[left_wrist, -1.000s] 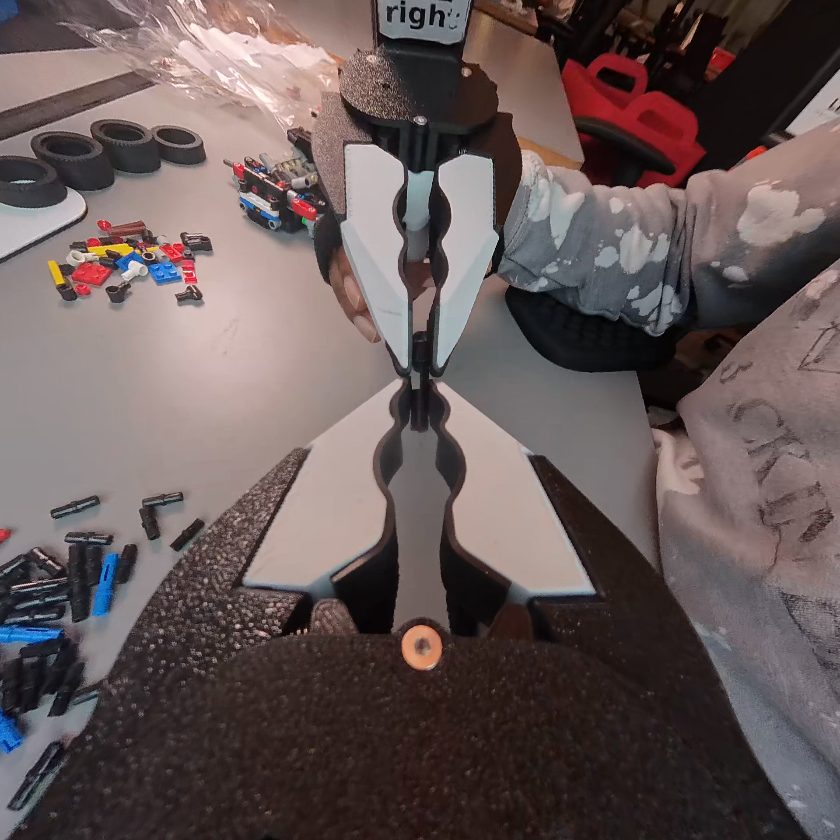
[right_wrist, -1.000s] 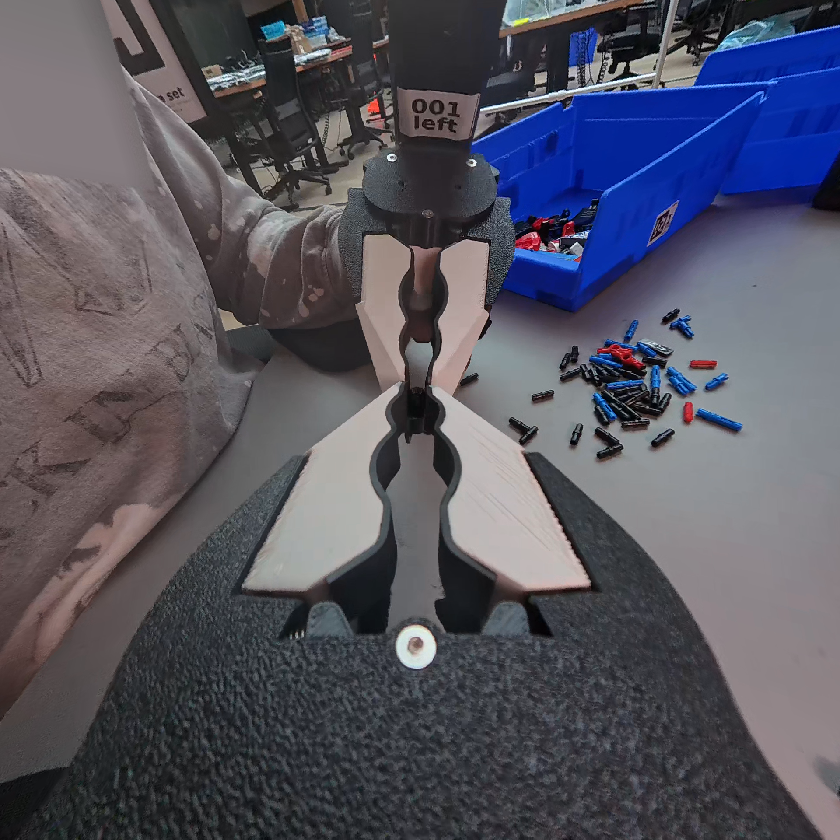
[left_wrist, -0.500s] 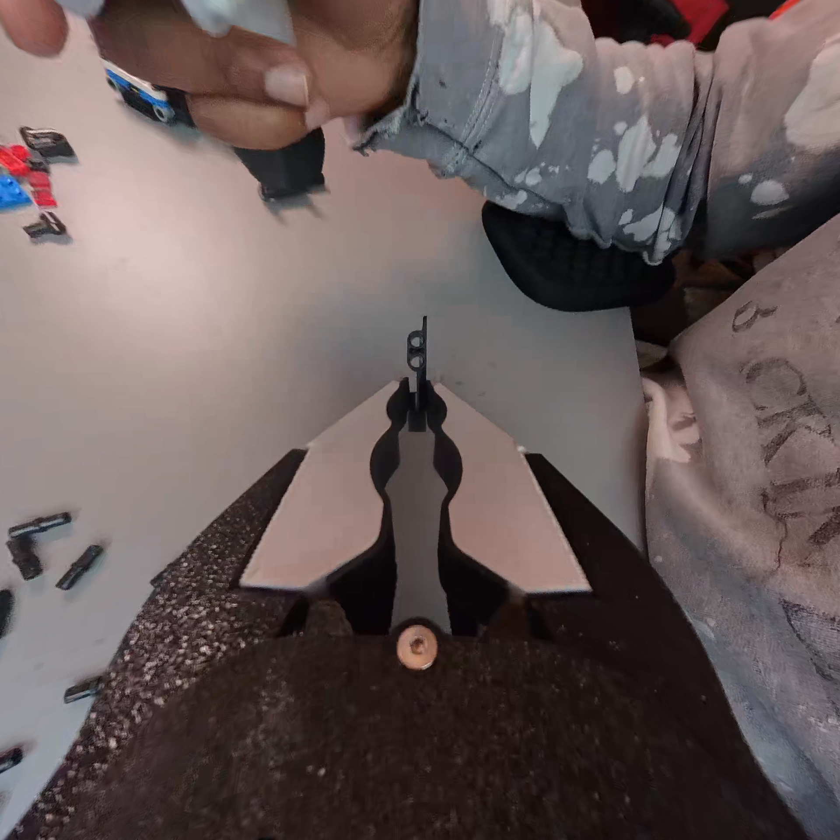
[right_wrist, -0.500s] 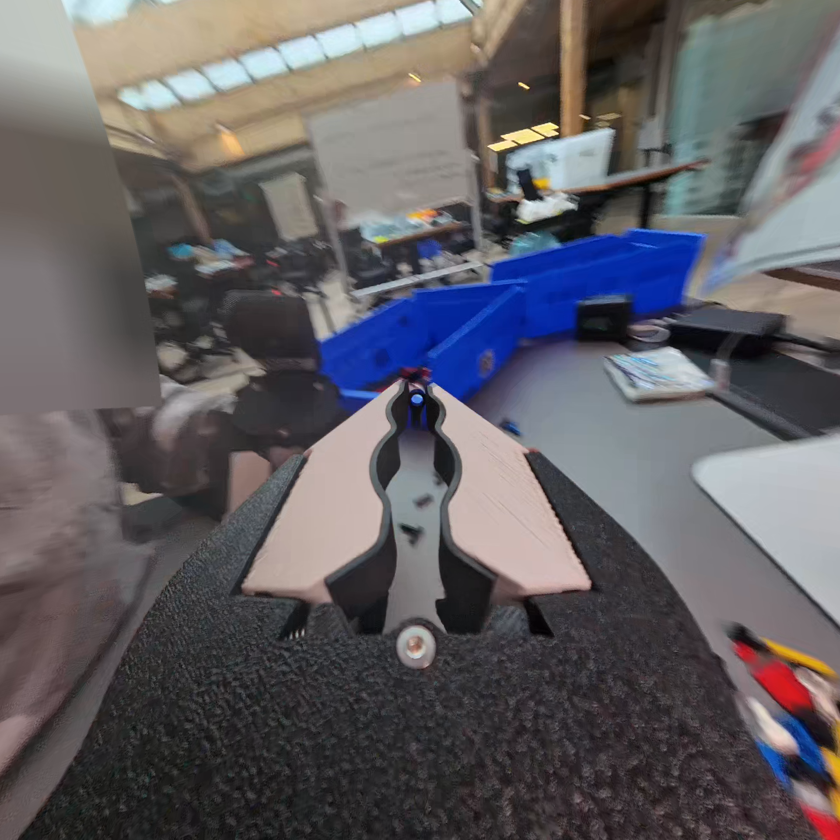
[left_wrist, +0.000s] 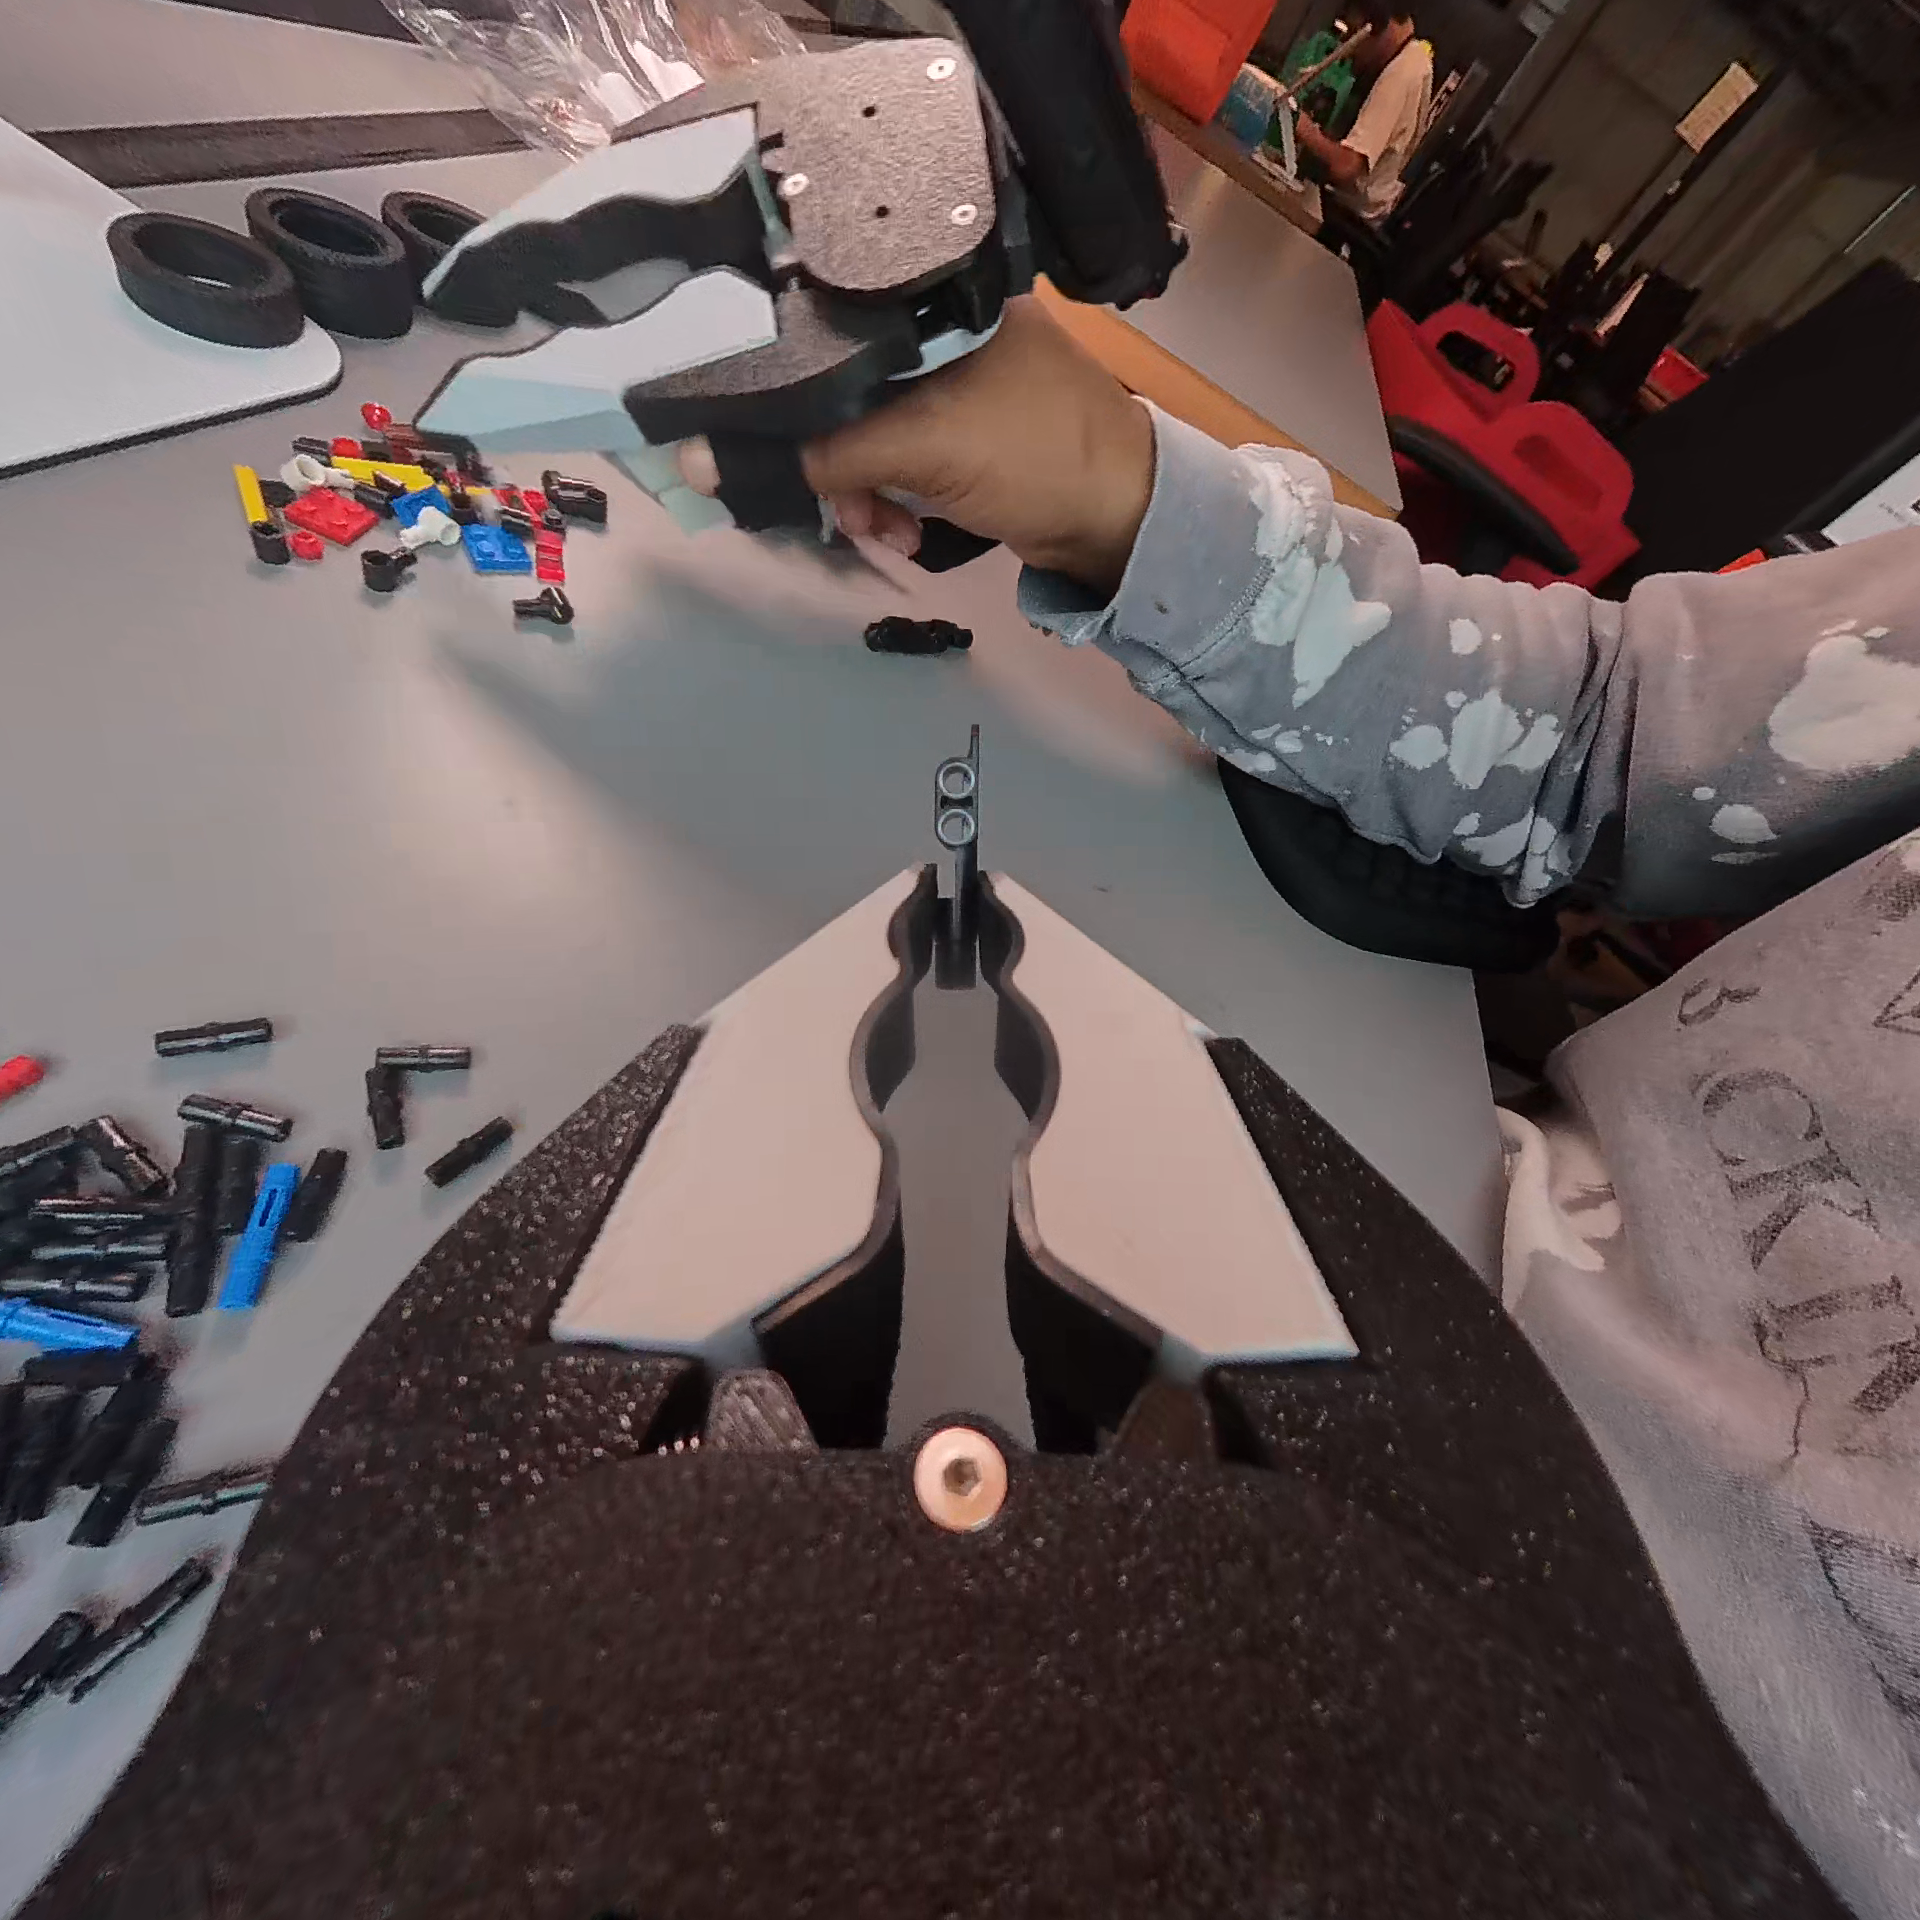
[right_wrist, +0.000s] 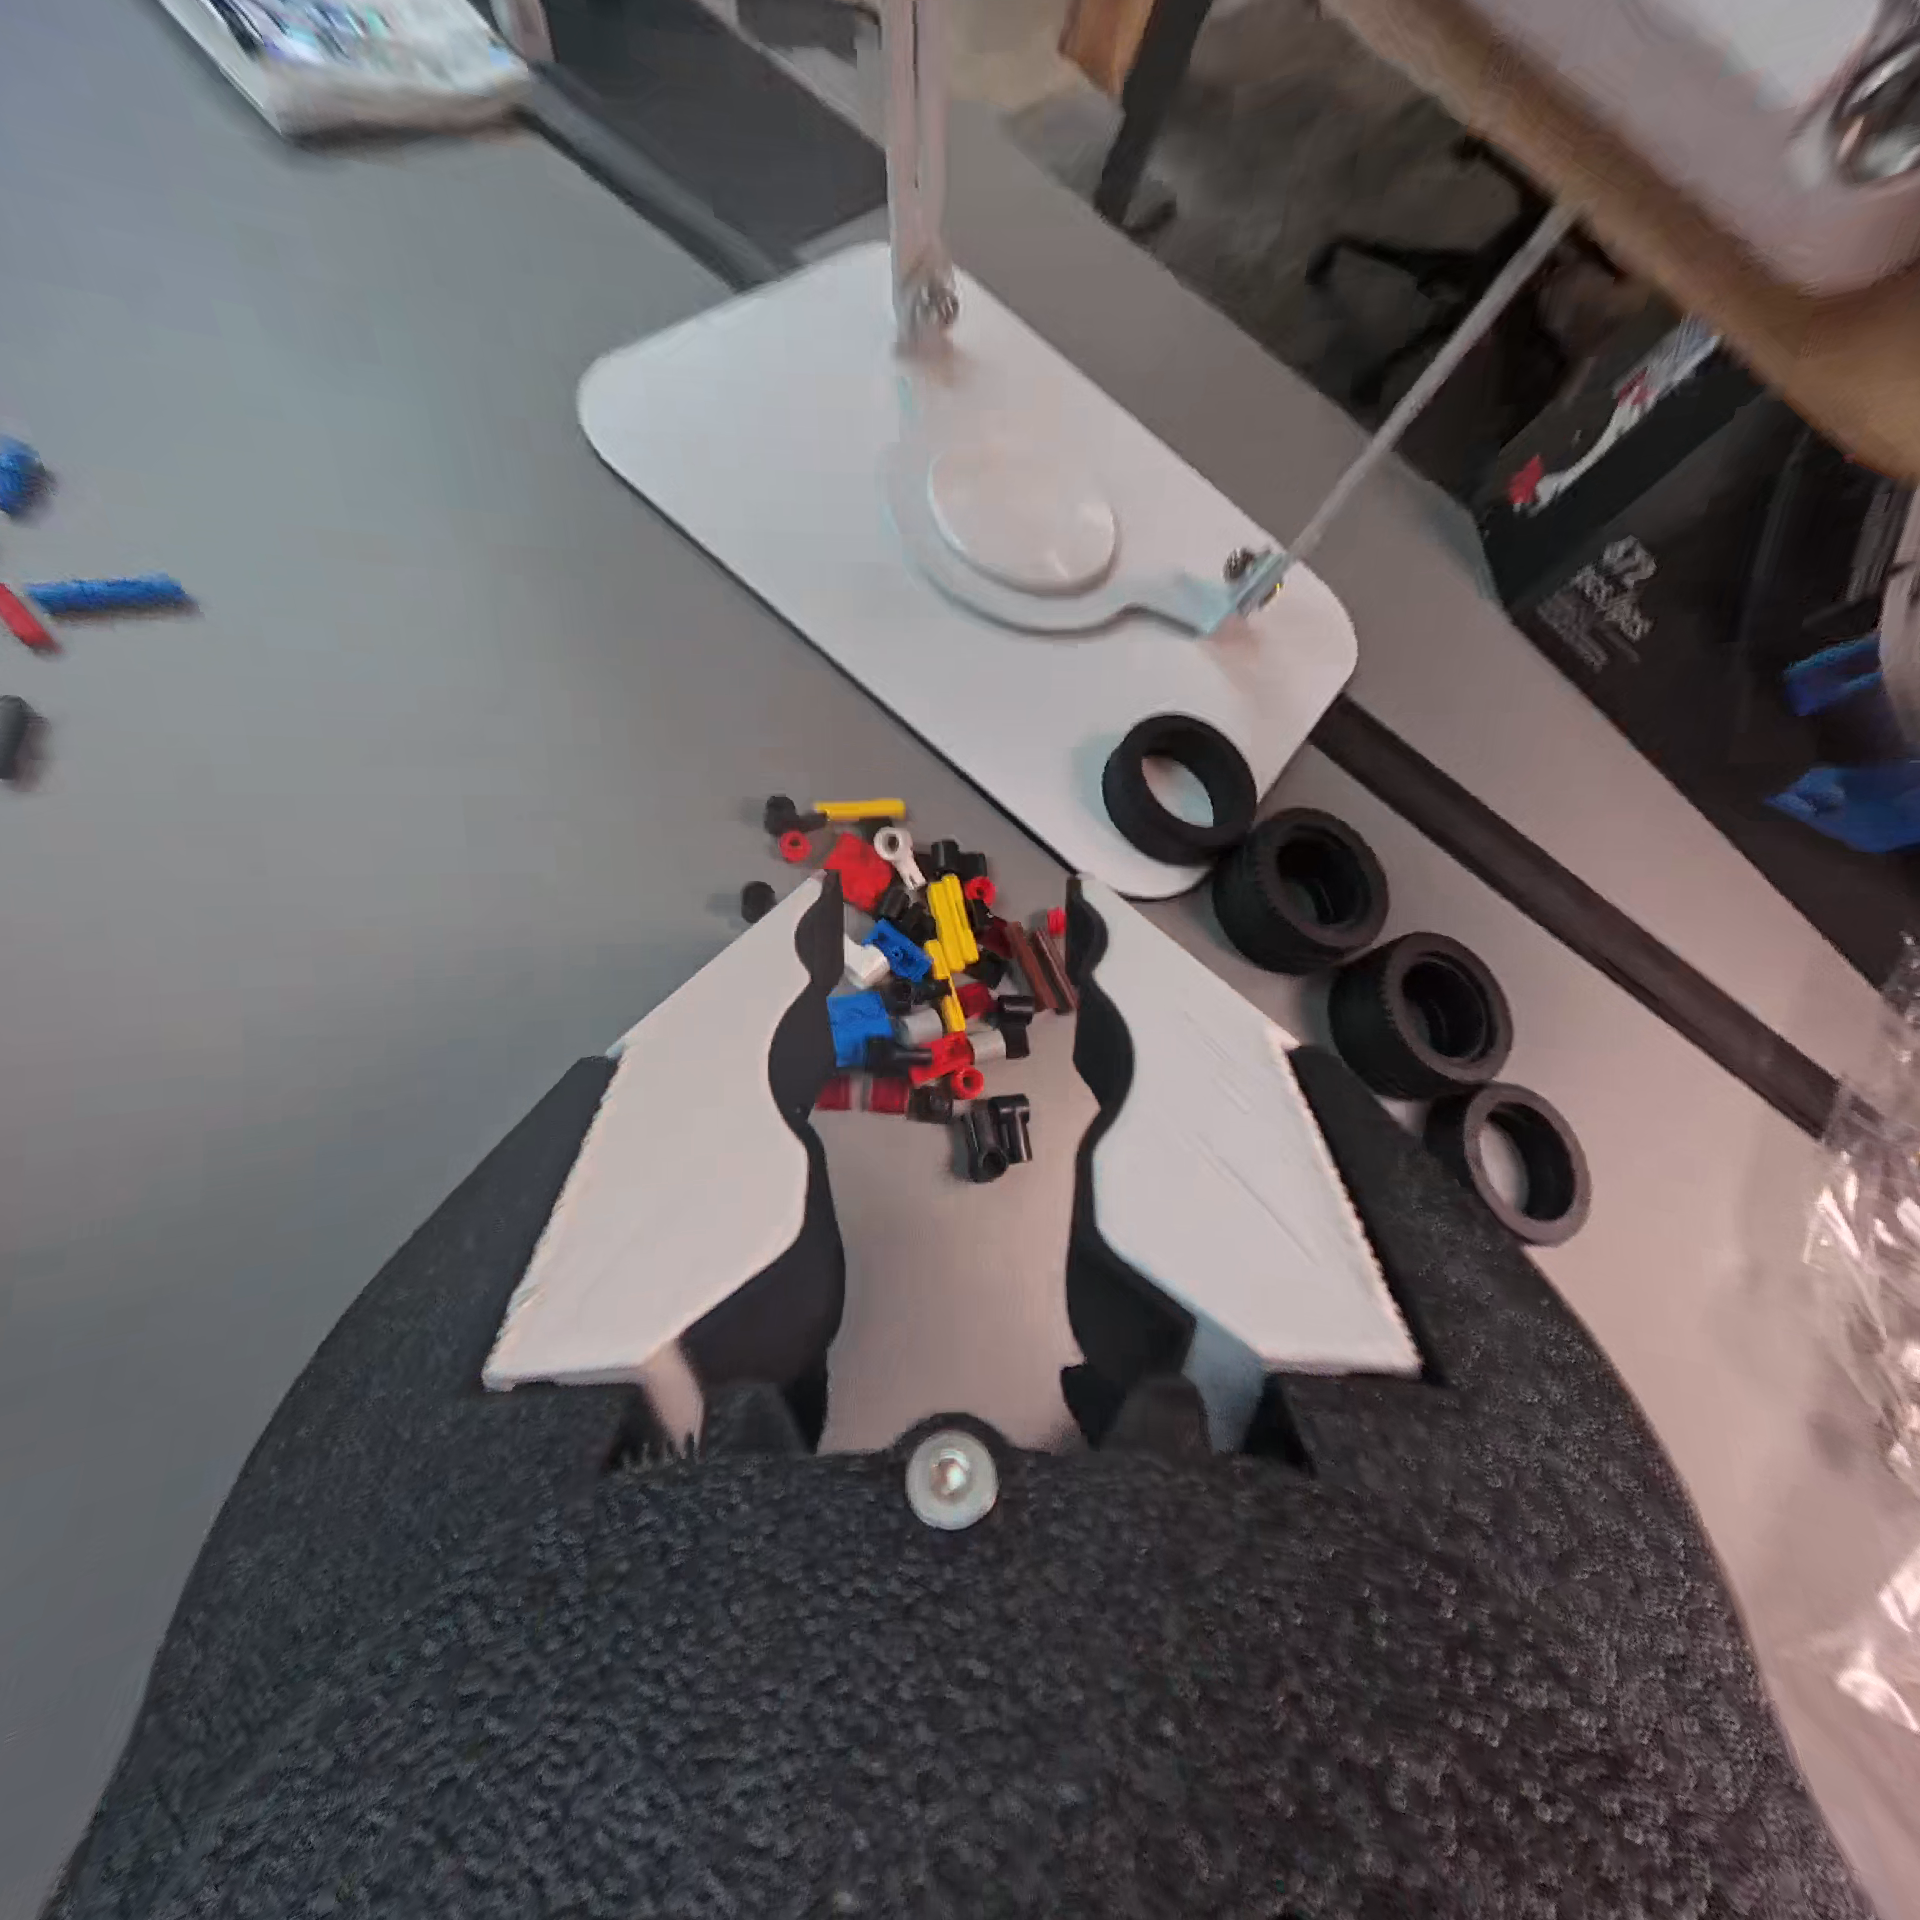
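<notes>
My left gripper (left_wrist: 954, 883) is shut on a thin dark grey beam with holes (left_wrist: 956, 810), which sticks up past the tips above the grey table (left_wrist: 623, 790). My right gripper (right_wrist: 948, 899) is open and empty, hovering over a small pile of mixed red, blue, yellow and black bricks (right_wrist: 925, 987). The right gripper also shows in the left wrist view (left_wrist: 436, 353), held by a hand (left_wrist: 997, 447) above the same brick pile (left_wrist: 416, 509).
Several black rubber tyres (right_wrist: 1351, 935) lie beside a white stand base (right_wrist: 935, 540); they also show in the left wrist view (left_wrist: 301, 260). Black and blue pins (left_wrist: 156, 1226) are scattered at the left. A single black piece (left_wrist: 917, 635) lies mid-table. Crinkled clear plastic (right_wrist: 1870, 1351) lies at the right.
The two grippers were tip to tip on the beam; the right one let go, swung away to the brick pile and opened. The left gripper keeps the beam.
</notes>
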